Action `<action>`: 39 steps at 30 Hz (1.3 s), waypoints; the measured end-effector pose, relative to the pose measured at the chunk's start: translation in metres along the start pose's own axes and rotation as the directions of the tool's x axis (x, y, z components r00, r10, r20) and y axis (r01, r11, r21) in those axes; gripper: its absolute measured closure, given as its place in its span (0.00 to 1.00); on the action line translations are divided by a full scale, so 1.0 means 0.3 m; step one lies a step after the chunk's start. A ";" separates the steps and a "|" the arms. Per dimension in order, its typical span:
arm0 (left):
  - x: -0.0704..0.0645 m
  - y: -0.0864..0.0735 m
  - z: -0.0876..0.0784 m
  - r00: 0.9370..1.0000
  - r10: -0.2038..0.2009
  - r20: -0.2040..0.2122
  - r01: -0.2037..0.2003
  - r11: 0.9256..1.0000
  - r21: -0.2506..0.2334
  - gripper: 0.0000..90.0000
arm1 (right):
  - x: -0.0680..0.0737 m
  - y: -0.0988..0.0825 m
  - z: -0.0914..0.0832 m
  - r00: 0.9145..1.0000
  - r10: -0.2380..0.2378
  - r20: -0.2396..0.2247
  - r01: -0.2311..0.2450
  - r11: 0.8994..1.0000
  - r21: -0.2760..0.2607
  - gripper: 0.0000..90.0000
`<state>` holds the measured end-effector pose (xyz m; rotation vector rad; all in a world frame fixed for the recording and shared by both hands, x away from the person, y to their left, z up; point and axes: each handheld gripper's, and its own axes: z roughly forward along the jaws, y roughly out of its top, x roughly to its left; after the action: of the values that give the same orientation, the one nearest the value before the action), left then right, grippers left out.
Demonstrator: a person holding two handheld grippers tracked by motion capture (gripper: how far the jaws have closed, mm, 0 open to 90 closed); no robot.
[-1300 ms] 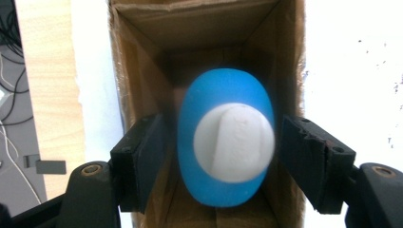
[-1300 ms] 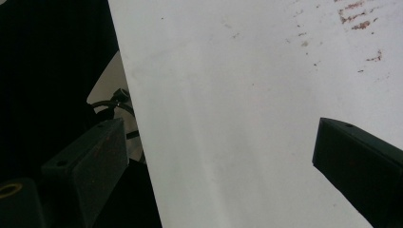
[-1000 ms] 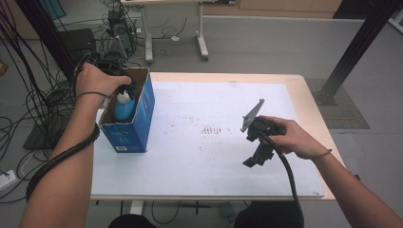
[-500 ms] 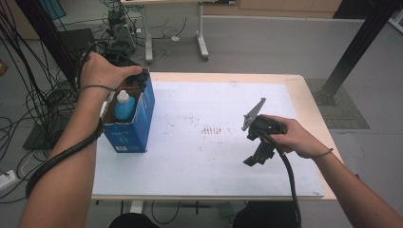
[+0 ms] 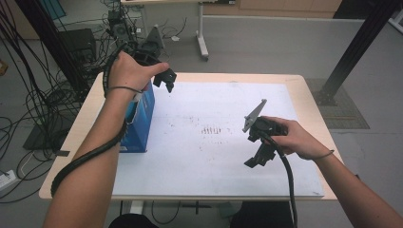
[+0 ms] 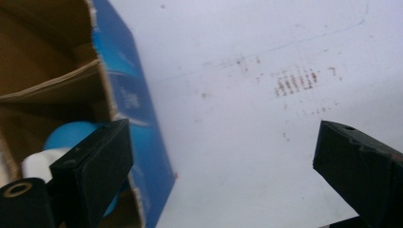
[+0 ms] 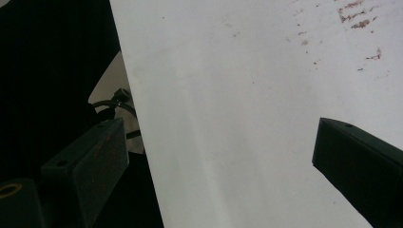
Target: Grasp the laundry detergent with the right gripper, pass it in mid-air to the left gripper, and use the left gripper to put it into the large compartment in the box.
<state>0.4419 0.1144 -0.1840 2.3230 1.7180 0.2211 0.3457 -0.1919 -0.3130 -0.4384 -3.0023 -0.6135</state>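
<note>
A blue cardboard box (image 5: 142,121) stands open at the left side of the table. Inside it is a blue bottle (image 6: 71,135) with a white cap (image 6: 35,164). My left gripper (image 5: 167,81) hovers above the box's far right corner, over the white mat (image 5: 214,156). Its jaws have just been opening and stand wide apart with nothing between them; in the left gripper view the left gripper (image 6: 221,142) spans the box's edge and the mat. My right gripper (image 5: 259,156) rests low near the mat's front right, open and empty, as the right gripper view of the right gripper (image 7: 218,137) confirms.
Brown smudges (image 5: 214,129) mark the middle of the mat. The wooden table rim (image 5: 304,90) frames the mat. Cables (image 5: 43,104) and equipment crowd the floor on the left. A black post (image 5: 354,45) rises at the back right.
My left gripper came up out of the box and moved right, leaving the bottle inside, and its jaws opened. The right hand stayed where it was.
</note>
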 end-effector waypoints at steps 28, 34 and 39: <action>-0.190 0.017 0.277 0.994 0.043 0.096 -0.043 0.999 -0.003 0.08 | 0.048 0.007 -0.011 1.000 -0.023 0.002 0.023 1.000 -0.008 0.05; -0.207 0.012 0.347 0.993 0.044 0.108 -0.046 0.999 0.011 0.09 | 0.045 0.005 -0.023 1.000 -0.018 0.006 0.018 1.000 -0.013 0.05; -0.222 0.004 0.399 0.992 0.045 0.120 -0.047 0.999 0.017 0.09 | 0.048 0.003 -0.023 1.000 -0.020 0.005 0.020 1.000 -0.012 0.05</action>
<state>0.4549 0.0380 -0.2968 2.3407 1.6180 0.0719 0.3320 -0.1899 -0.3049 -0.4117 -3.0125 -0.6338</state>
